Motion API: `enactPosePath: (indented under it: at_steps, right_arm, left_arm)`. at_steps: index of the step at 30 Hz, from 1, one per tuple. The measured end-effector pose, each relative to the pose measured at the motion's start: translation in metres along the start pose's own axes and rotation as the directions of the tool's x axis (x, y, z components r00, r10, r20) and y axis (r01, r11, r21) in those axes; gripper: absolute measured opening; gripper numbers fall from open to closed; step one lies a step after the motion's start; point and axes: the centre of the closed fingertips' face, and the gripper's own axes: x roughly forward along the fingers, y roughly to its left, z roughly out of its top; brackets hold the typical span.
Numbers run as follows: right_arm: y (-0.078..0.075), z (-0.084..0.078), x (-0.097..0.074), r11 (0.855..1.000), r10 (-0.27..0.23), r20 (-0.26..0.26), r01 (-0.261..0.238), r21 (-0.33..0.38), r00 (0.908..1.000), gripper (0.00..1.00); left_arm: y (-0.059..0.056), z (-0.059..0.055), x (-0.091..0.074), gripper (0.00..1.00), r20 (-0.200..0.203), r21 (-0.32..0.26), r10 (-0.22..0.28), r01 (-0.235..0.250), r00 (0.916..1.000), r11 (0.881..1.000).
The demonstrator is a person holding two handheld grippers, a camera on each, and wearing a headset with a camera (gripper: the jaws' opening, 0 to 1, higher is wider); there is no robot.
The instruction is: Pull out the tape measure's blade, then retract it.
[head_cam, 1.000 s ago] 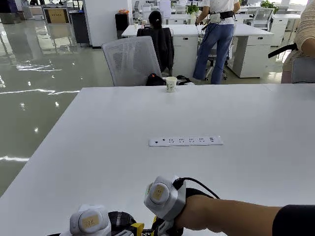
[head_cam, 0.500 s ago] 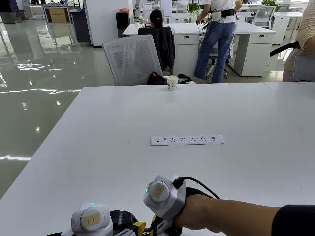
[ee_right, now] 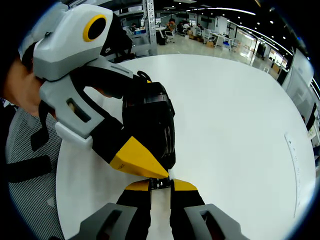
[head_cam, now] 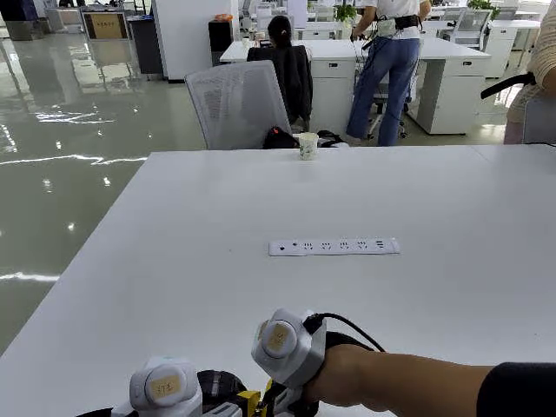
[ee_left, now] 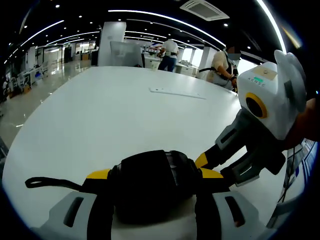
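left tongs [ee_left: 154, 176] are clamping the tape measure [ee_right: 150, 117]; right tongs [ee_right: 160, 184] are pinching its blade tip [ee_right: 160, 182] | risk: thin tip slipping free mid-pull; spring snapping blade back

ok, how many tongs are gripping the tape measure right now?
2. Left tongs clamp the black body of the tape measure; right tongs pinch its blade tip. None seem hidden.

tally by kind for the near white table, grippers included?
Grippers: 2 (left gripper, right gripper)
Tape measure: 1
Power strip: 1
Cup: 1
Total: 5
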Motion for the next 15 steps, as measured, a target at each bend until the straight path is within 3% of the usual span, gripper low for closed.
enactPosePath:
  at_steps: [15]
  right_arm:
    - [0.0014, 0.0047, 0.0027, 1.0, 0.001, 0.009, -0.001, -0.003, 1.0, 0.11]
  left_arm:
    - [0.0001, -0.0004, -0.0001, 0.61, 0.002, -0.002, 0.001, -0.001, 1.0, 1.0]
